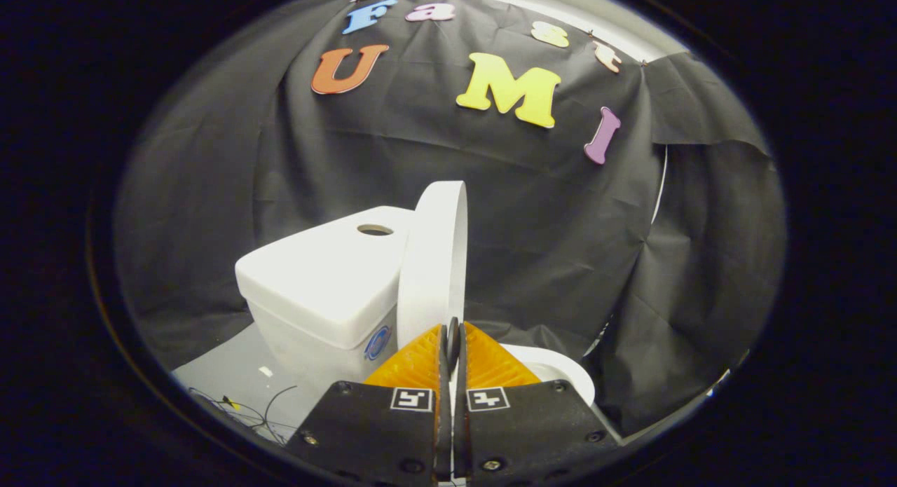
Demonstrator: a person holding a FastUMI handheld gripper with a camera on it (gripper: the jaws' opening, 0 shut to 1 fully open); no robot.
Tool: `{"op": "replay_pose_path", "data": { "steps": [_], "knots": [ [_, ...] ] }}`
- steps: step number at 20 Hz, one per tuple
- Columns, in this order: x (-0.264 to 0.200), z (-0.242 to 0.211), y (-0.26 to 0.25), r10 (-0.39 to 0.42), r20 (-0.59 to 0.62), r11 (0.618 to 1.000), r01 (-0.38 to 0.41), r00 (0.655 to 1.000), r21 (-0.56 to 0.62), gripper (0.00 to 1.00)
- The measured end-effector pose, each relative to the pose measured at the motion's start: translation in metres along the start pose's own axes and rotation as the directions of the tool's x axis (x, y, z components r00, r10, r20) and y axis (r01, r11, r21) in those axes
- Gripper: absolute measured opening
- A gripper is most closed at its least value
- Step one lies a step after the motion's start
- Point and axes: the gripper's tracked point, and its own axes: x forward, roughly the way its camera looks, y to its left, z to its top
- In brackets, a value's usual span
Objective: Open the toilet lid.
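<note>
Gripper view: toilet lid (434,263) stands raised, near upright, seen edge-on, leaning back toward tank (322,277) just behind/left of it. Gripper (452,340) sits low in front, fingers drawn together w/ only a thin slit between; lid's lower edge runs down into that slit, so fingers appear pinched on the lid rim, one each side. Contact point itself partly hidden by finger bodies, so grip is probable, not certain. Tank: white, boxy, cover on, round hole (375,229) in top of cover; inside not visible. Small blue round mark (377,342) on tank's front lower corner, detail too small to tell. Bowl rim (560,371) shows as a white curve just right of fingers, beyond them; bowl contents hidden by gripper, cannot tell. Grey floor (224,375) left of tank, w/ thin loose wires (259,410) and a small pale scrap (265,371) near them. Black cloth wall (560,221) behind everything, creased, hanging in folds.
</note>
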Motion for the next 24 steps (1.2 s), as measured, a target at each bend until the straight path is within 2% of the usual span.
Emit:
{"op": "replay_pose_path", "data": {
  "steps": [4,6,8,11,12,15,18,24],
  "knots": [
    [0.001,0.002,0.0,-0.006,-0.055,0.998,0.002,0.998,-0.069,0.06],
    [-0.005,0.003,0.0,0.073,-0.076,0.996,-0.076,0.994,-0.039,0.13],
    [-0.021,0.018,-0.005,0.149,-0.034,0.989,-0.149,0.988,0.006,0.34],
    [-0.055,0.051,-0.048,0.119,0.114,0.992,-0.123,0.986,0.027,0.66],
    [-0.066,0.063,-0.062,0.114,0.163,0.992,-0.122,0.98,0.041,0.69],
    [-0.102,0.076,-0.093,0.127,0.266,0.983,-0.156,0.955,0.092,0.99],
    [-0.138,0.077,-0.136,0.109,0.347,0.975,-0.167,0.932,0.144,1.0],
    [-0.182,0.038,-0.218,0.007,0.409,0.983,-0.082,0.913,0.167,1.0]
  ]
}}
